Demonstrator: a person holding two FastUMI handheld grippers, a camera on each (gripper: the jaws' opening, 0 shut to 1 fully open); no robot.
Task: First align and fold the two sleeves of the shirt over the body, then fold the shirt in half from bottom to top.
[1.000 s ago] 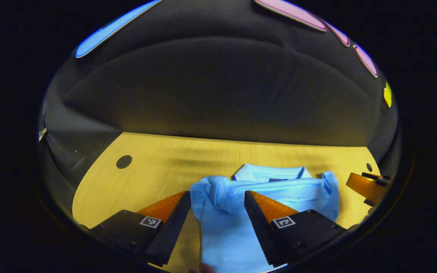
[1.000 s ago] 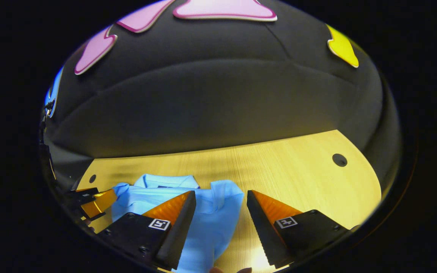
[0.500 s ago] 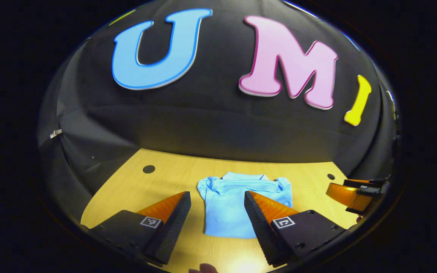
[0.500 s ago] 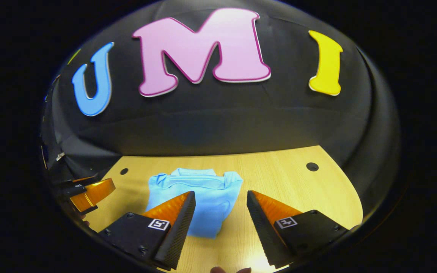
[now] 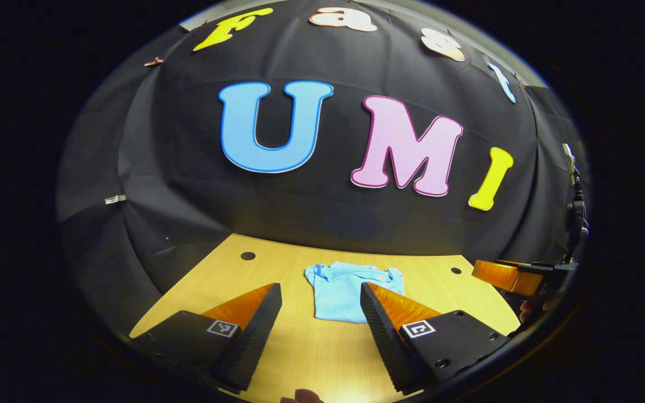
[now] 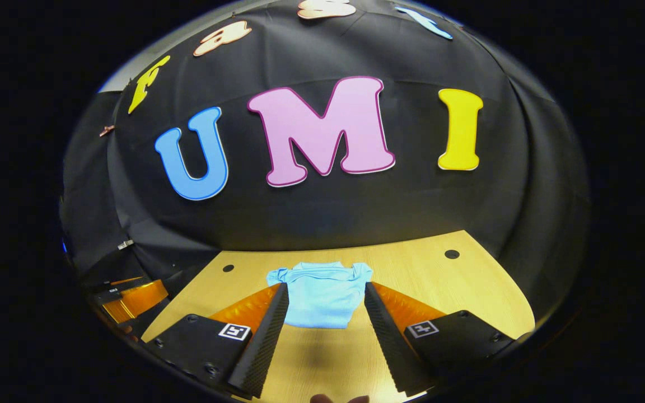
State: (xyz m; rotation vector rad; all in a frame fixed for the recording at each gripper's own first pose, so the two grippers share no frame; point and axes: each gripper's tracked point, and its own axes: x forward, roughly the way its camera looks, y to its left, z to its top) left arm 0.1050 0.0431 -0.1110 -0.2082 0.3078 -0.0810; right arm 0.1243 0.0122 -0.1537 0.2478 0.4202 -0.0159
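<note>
The light blue shirt [image 5: 347,290] lies folded into a compact rectangle on the wooden table [image 5: 294,352], its collar end toward the far wall. My left gripper [image 5: 321,296] is open with nothing between its fingers, and it hangs well back from the shirt, above the table. In the right gripper view the shirt [image 6: 321,294] shows between my fingers but farther off. My right gripper [image 6: 326,296] is open too and holds nothing. The right gripper [image 5: 510,275] also appears at the right edge of the left gripper view, and the left gripper [image 6: 132,296] at the left edge of the right gripper view.
Small round holes mark the tabletop near its far corners [image 5: 248,256] [image 6: 452,254]. Black cloth wall rises straight behind the table's far edge. Bare wood surrounds the shirt on all sides.
Both grippers have pulled back and up from the shirt, which looks much smaller now. The shirt has stayed folded on the table, untouched.
</note>
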